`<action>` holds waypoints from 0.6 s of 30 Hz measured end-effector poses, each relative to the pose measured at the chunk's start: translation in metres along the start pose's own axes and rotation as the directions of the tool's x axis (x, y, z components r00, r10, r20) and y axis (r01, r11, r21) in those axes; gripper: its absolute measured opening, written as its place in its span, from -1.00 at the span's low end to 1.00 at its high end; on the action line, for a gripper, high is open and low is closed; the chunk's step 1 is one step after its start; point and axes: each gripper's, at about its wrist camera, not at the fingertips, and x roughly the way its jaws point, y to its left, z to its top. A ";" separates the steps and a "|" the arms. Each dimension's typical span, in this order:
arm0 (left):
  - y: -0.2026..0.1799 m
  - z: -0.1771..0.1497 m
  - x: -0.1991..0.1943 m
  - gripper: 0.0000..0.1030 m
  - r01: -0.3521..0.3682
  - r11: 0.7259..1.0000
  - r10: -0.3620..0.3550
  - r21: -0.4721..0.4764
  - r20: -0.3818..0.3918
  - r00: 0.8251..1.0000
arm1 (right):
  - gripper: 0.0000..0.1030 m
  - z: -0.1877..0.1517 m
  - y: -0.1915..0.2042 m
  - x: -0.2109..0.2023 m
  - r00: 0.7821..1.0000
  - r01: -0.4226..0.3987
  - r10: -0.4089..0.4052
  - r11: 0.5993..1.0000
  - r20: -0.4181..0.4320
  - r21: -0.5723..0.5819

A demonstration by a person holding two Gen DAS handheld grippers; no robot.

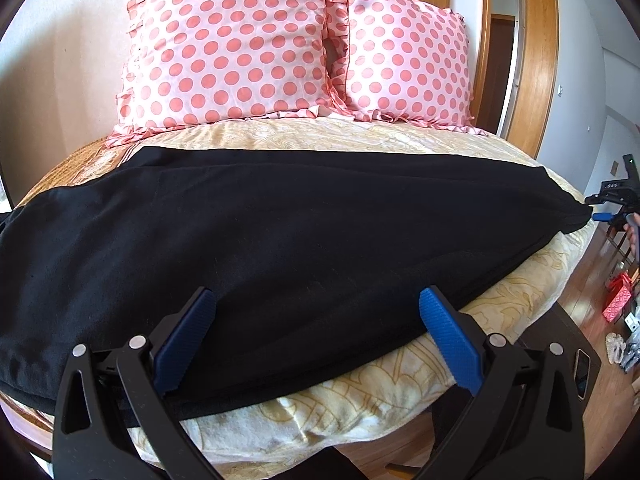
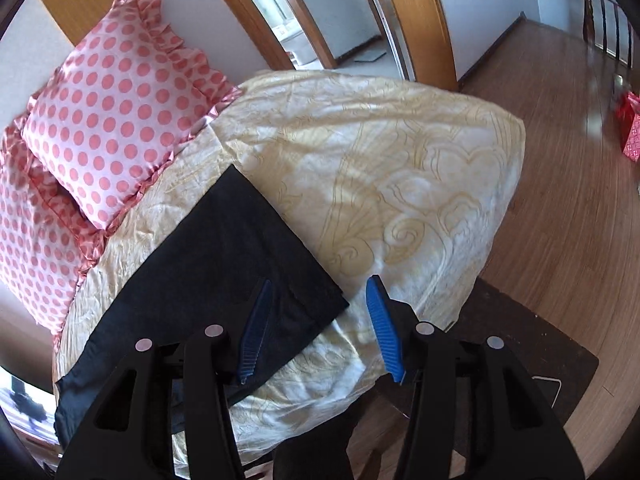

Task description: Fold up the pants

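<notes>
Black pants (image 1: 280, 240) lie flat across the cream bed cover (image 1: 400, 136), legs laid together, running left to right. My left gripper (image 1: 316, 308) is open and empty, its blue fingertips just above the near edge of the pants. In the right wrist view the leg end of the pants (image 2: 240, 256) lies on the cover (image 2: 400, 160). My right gripper (image 2: 320, 292) is open and empty above the hem corner. The right gripper also shows in the left wrist view (image 1: 604, 214), beside the leg end.
Two pink polka-dot pillows (image 1: 236, 44) (image 2: 116, 112) lean at the head of the bed. A dark bench (image 2: 520, 352) stands at the bed's near side. Wood floor (image 2: 560, 160) lies to the right, with a red bag (image 2: 630, 128) and a doorway behind.
</notes>
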 end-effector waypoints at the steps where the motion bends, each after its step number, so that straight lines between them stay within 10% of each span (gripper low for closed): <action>1: 0.000 -0.001 -0.001 0.97 0.002 1.000 -0.002 0.000 0.000 1.000 | -0.01 -0.001 0.003 0.000 1.000 -0.014 0.014 1.000 -0.001 -0.003; 18: -0.001 -0.003 -0.004 0.97 0.007 1.000 -0.007 0.005 -0.001 1.000 | -0.01 -0.027 -0.002 0.007 0.947 -0.313 0.322 0.912 0.008 0.265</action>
